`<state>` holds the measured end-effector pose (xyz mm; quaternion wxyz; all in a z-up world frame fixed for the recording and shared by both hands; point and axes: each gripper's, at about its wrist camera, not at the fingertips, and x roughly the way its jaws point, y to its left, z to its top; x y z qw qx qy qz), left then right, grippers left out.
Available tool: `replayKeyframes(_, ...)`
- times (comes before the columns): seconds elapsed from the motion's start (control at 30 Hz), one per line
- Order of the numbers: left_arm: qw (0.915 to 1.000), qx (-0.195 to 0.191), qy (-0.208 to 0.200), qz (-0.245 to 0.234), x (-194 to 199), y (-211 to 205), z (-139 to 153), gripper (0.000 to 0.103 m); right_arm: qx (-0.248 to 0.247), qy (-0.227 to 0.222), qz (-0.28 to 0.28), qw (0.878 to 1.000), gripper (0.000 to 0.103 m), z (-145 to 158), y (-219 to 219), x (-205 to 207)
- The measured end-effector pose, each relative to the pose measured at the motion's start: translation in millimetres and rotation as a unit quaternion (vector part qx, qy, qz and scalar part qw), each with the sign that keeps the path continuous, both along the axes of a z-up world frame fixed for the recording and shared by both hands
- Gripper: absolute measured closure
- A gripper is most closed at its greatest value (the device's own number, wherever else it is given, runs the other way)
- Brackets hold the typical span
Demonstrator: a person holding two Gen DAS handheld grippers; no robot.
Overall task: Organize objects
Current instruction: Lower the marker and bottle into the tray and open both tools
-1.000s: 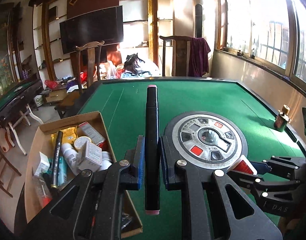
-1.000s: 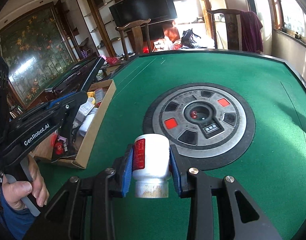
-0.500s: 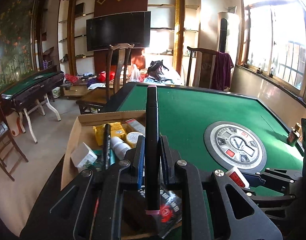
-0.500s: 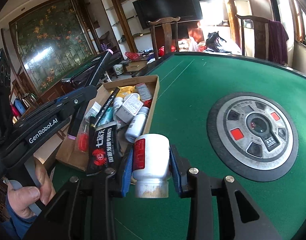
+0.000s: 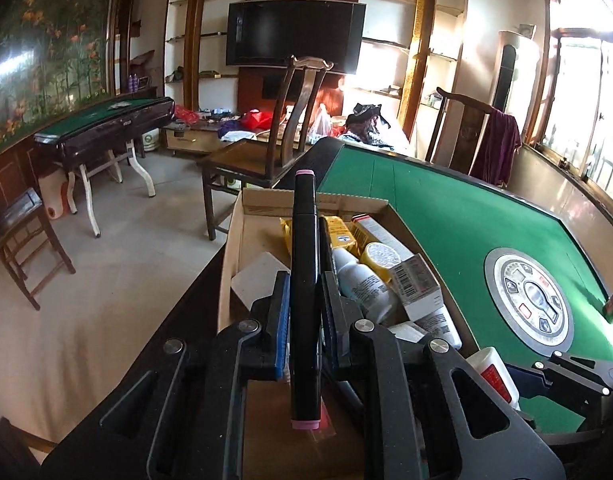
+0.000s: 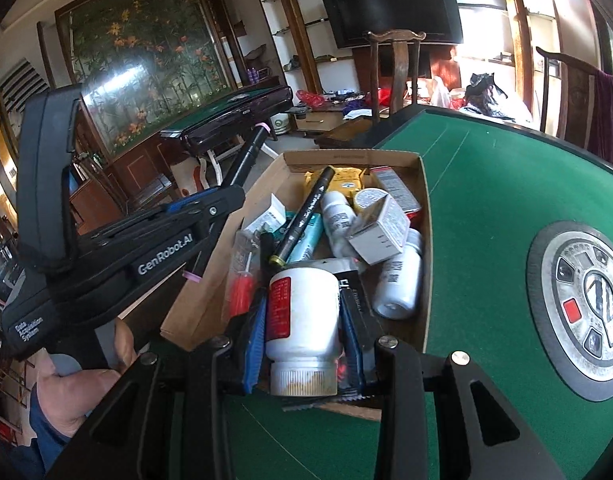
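Readable stuff is pretty slim. The left gripper body says "GenRobot.AI" in white along its side, and lower on its handle there's a small "Data Acquisition System". The boxes and bottles in the cardboard box next to it have barcodes and print, but it's all too small to read.

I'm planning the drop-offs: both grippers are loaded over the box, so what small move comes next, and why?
Probably lower the left gripper slightly and open it: its black marker already hangs over the cardboard box. The right gripper holds the white bottle at the box's near edge.
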<state>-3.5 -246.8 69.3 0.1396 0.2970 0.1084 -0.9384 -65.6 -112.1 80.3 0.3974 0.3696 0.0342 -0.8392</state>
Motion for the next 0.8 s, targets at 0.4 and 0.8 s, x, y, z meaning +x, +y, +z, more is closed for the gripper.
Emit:
replayKeyframes(0.4, 0.999, 0.013, -0.044, 0.0, -14.1, -6.5, -19.5, 0.088, 0.036, 0.0, 0.039, 0.999, 0.069, -25.0, -39.8, 9.2)
replayKeyframes(0.8, 0.998, 0.011, -0.062, 0.005, -18.7, -6.8, -27.9, 0.088, 0.065, 0.037, 0.044, 0.996, 0.069, -35.0, -53.5, 14.9)
